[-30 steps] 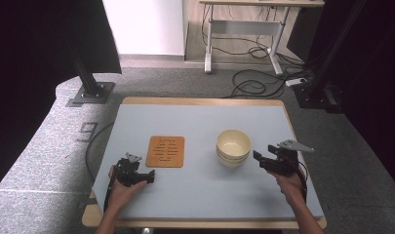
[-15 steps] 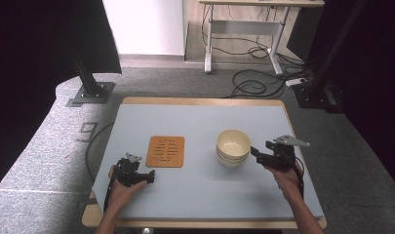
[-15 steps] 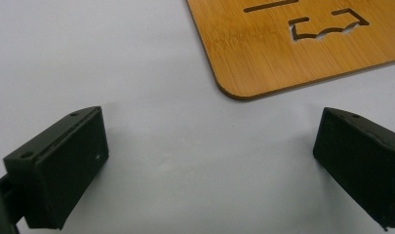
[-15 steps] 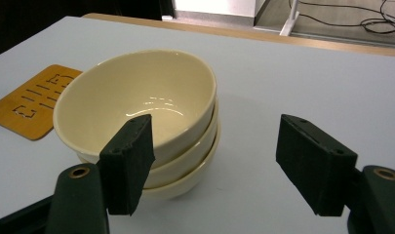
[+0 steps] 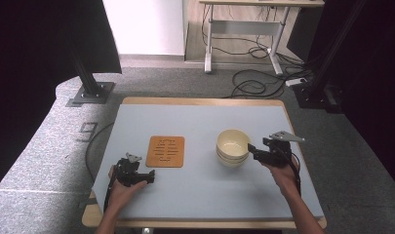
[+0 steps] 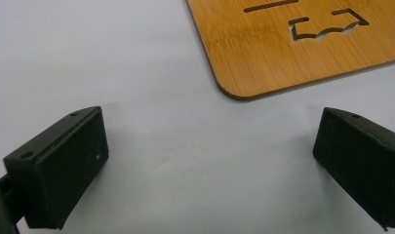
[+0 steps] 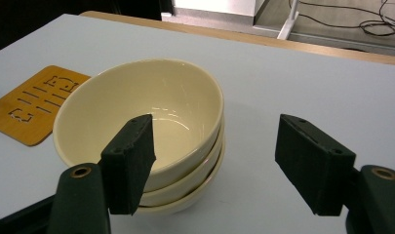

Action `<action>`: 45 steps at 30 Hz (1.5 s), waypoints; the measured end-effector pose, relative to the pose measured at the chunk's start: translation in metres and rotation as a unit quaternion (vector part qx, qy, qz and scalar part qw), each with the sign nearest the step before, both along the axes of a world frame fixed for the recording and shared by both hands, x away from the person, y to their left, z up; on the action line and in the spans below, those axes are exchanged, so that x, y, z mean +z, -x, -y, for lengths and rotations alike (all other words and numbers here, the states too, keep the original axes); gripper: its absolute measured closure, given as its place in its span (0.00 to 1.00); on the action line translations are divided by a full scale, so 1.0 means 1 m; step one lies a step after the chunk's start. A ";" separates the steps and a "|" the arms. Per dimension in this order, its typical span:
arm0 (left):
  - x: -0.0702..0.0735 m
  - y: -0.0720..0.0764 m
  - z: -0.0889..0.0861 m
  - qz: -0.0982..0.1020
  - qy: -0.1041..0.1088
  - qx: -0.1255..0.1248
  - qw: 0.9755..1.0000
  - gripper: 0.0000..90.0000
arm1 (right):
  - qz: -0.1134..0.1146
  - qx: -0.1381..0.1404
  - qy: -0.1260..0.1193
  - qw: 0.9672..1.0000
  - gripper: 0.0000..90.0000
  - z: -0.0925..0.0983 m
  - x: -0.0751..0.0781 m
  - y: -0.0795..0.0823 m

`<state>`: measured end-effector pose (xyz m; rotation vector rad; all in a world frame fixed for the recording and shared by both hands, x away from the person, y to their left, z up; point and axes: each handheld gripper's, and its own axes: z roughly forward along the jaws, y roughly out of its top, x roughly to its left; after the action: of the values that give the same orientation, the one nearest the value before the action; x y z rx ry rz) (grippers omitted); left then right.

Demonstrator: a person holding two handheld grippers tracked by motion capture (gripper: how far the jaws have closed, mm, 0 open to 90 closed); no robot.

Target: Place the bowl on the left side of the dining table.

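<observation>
Just ahead of the right gripper, nearly touching its tips, stands a stack of cream bowls on the pale blue table. In the right gripper view the stack counts three bowls nested one in another, and the gripper's jaws stand wide apart with nothing between them: one jaw reaches in over the near rim of the top bowl, the other hangs outside the stack over bare table. Whether that inner jaw touches the rim cannot be told. Beyond the bowls from this gripper lies a flat wooden trivet with cut-out slots. The left gripper rests low on the table in the person's left hand, well apart from the bowls, with the trivet just beyond its tips. In the left gripper view its jaws are also spread wide and empty, close over the table surface, and a rounded corner of the trivet lies just ahead of them, not between them.
</observation>
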<state>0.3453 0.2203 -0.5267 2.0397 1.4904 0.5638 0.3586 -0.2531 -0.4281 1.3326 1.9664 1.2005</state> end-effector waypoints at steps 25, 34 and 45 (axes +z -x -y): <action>0.000 0.000 0.000 0.000 0.000 0.000 1.000 0.00 | -0.009 -0.001 0.014 1.000 0.34 -0.011 0.000 -0.015; 0.000 0.000 0.000 0.000 0.000 0.000 1.000 0.00 | -0.012 0.000 0.018 1.000 0.34 -0.015 -0.001 -0.019; 0.000 0.000 0.000 0.000 0.000 0.000 1.000 0.00 | -0.014 0.001 0.022 1.000 0.34 -0.023 -0.001 -0.024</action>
<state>0.3453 0.2203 -0.5267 2.0397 1.4905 0.5638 0.3829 -0.2303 -0.4288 1.3332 2.0032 1.1377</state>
